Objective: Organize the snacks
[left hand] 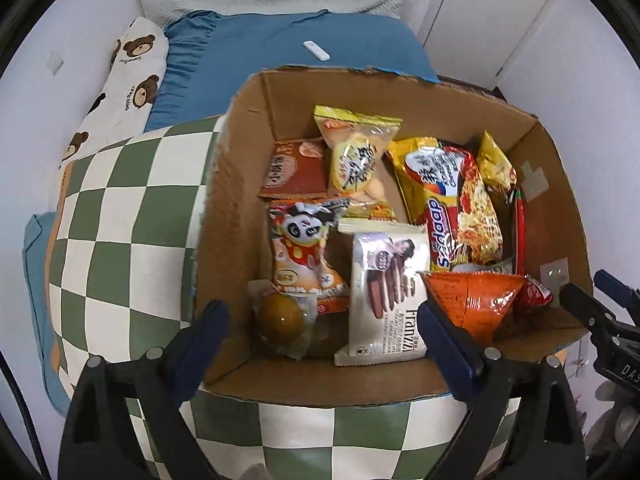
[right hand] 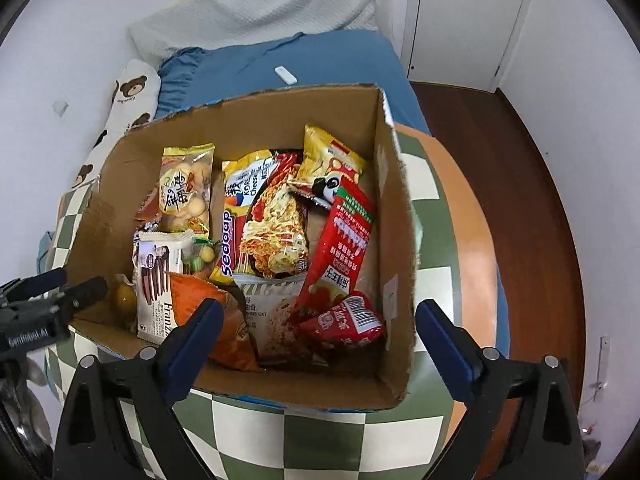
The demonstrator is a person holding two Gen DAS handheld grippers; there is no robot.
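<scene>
Item one: our left gripper (left hand: 322, 322), jaws spread wide with nothing between the pads, poised over the near-left corner of the cardboard box (left hand: 416, 96). Item two: our right gripper (right hand: 320, 330), likewise spread and empty, over the near-right part of the same box; its near-right corner edge stands between the two blue pads.

Contents, read by label:
- one white biscuit packet (left hand: 386, 296) marked "Franzzi", pictured with chocolate-filled cookies;
- one yellow noodle packet (right hand: 260, 220) marked "sedaap" and "Korean Cheese";
- one orange foil pouch (left hand: 476, 300), print not legible;
- one panda-print bag (left hand: 308, 256), Chinese characters only;
- one yellow bag of small round biscuits (left hand: 356, 160);
- one red-orange flat packet (left hand: 296, 172) (partly tucked under its neighbour);
- one tall red sachet (right hand: 342, 248) and one small red sachet (right hand: 348, 326) with a barcode;
- one pale oat packet (right hand: 276, 320), letters "ERRY OAT" showing;
- one brown egg in clear wrap (left hand: 280, 314).

The box has torn upper edges and sits on a green-and-white checked cushion (left hand: 120, 220). Bare cardboard floor shows along the near wall and at the far-left corner. Beyond lie a blue quilt (left hand: 280, 48) carrying one white remote (left hand: 316, 51), and one bear-print pillow (left hand: 132, 80) reading "Happy Bear".
</scene>
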